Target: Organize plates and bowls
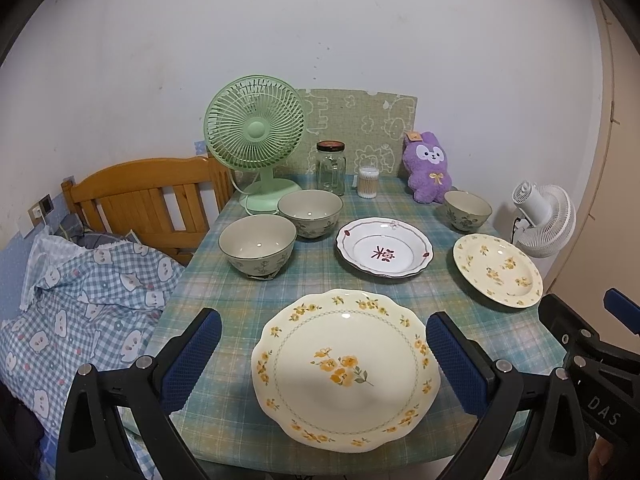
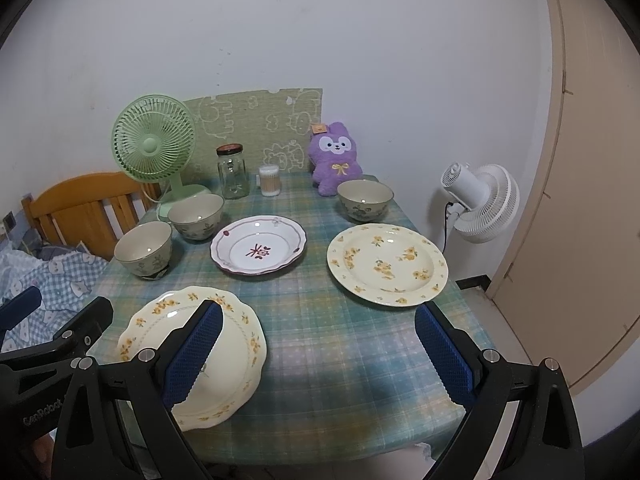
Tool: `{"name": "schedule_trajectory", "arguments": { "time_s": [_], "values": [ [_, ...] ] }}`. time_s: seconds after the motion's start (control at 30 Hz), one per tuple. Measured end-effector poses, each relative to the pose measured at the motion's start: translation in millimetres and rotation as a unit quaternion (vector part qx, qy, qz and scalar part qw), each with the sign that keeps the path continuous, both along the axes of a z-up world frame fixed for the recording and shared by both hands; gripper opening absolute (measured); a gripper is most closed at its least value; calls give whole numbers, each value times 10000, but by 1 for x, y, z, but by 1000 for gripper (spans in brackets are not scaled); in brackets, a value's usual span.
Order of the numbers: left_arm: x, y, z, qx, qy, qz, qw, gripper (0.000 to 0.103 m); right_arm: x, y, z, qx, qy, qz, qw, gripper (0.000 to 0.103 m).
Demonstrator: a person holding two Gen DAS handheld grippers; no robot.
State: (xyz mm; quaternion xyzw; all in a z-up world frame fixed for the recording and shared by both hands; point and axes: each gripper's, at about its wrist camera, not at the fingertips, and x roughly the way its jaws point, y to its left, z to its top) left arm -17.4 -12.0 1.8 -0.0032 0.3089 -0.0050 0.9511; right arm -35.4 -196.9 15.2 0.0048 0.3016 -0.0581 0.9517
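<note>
A scalloped cream plate with yellow flowers lies at the table's near edge. My left gripper hangs open above it, one finger on each side, nothing held. A round cream flower plate sits at the right. A white plate with a red mark lies mid-table. Two grey-green bowls stand at the left, a third bowl at the far right. My right gripper is open over bare cloth.
A green fan, glass jar, cotton swab tub and purple plush line the back of the checked tablecloth. A wooden bed frame and bedding stand left; a white fan and a door are right.
</note>
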Motion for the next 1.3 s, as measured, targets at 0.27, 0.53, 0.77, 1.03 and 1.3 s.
{"name": "schedule_trajectory", "arguments": {
  "time_s": [0.27, 0.53, 0.77, 1.03, 1.3],
  "values": [
    [0, 1, 0, 10, 2, -27, 10000, 103, 1, 1, 0, 25, 3, 4, 10000, 98],
    [1, 1, 1, 14, 2, -44, 10000, 102, 2, 0, -2, 78, 24, 33, 10000, 98],
    [3, 0, 1, 48, 3, -96, 9999, 102, 3, 0, -4, 113, 55, 21, 9999, 98],
    [3, -1, 0, 34, 9, -82, 10000, 102, 3, -1, -4, 127, 68, 13, 9999, 98],
    [1, -1, -1, 32, 7, -7, 10000, 101, 2, -6, -2, 105, 17, 32, 9999, 98]
  ]
}}
